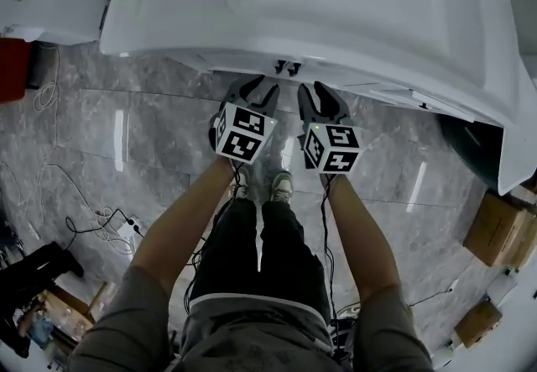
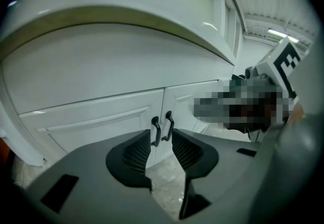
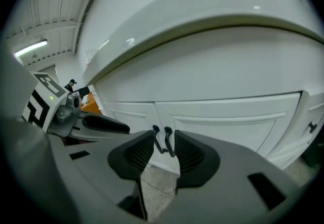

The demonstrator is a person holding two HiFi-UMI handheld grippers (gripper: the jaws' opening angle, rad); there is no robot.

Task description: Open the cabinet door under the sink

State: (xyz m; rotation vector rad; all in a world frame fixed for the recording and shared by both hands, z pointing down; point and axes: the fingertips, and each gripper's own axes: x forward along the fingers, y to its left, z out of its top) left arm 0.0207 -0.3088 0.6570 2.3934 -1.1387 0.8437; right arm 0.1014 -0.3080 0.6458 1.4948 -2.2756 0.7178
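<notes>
The white cabinet under the sink (image 1: 336, 1) has two doors that meet at a pair of black handles (image 1: 288, 68). In the left gripper view the left door (image 2: 96, 117) and right door (image 2: 190, 99) are shut, with the handles (image 2: 162, 128) just beyond my jaws. My left gripper (image 2: 161, 149) is open with nothing between its pads. My right gripper (image 3: 163, 152) is also open and empty, and the handles (image 3: 162, 139) show in its gap, still apart from it. In the head view the left gripper (image 1: 256, 95) and right gripper (image 1: 323, 100) hang side by side below the basin's front edge.
The basin overhangs the doors. On the grey marble floor (image 1: 151, 135) lie cables (image 1: 92, 219) at the left and cardboard boxes (image 1: 499, 232) at the right. A red object (image 1: 13, 68) sits at the far left. My feet (image 1: 273, 186) stand close to the cabinet.
</notes>
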